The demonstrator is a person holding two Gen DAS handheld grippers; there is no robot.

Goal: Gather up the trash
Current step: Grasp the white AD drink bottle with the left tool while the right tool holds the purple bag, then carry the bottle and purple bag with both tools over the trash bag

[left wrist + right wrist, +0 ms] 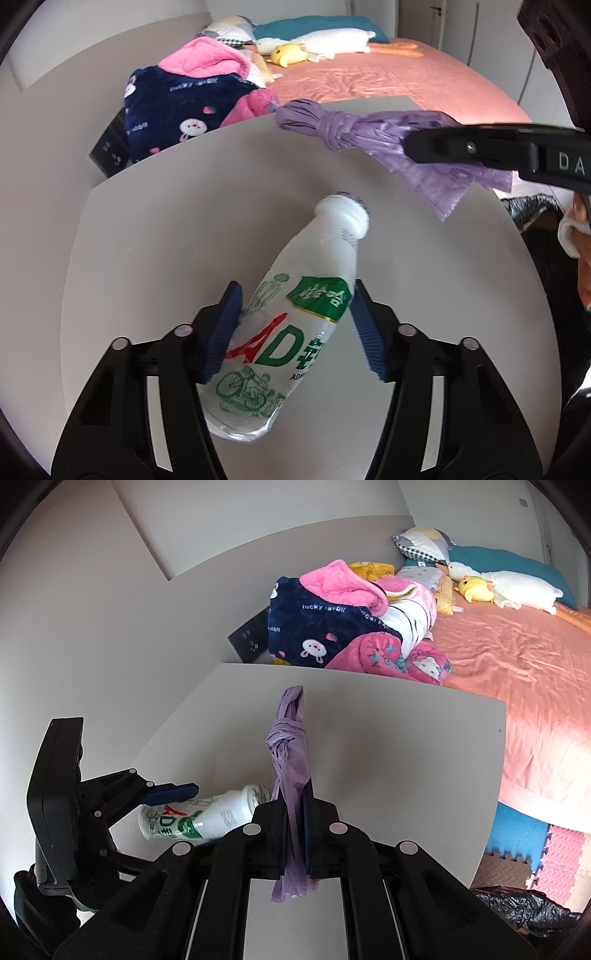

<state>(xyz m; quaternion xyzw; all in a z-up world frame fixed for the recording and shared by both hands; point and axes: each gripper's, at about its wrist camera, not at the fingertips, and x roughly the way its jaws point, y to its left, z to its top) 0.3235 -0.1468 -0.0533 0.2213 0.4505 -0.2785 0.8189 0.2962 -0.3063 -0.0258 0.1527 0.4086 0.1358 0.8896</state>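
we find the empty drink bottle (295, 314) lying on its side on the pale table (147, 258), its long axis running from its base at 7 o'clock to its cap at 1 o'clock in the left wrist view. it lies directly between the blue pads (223, 332) of the left gripper (295, 332). the left-hand pad touches the label; the right-hand pad stands just beside the shoulder, and we cannot tell whether it presses yet. we judge the fingers half closed around the bottle, not yet a confirmed pinch. the left hand is plainly the nearer one for this item.

the right gripper (293, 827) has its fingers pressed together on a knotted purple plastic bag (290, 760). the bag's knot and tail point away toward 12 o'clock in the right wrist view, and a short end hangs below the fingers. in that view the bottle lies at 9 o'clock of the right gripper, near but apart from it.

containers: the purple bag is tied up and we see nothing inside it. a black bag (524, 908) sits below the table edge at 4 o'clock in the right wrist view; its contents are not visible.

beyond the table, at 12 to 2 o'clock, lies a bed (517, 672) with folded blankets and soft toys.
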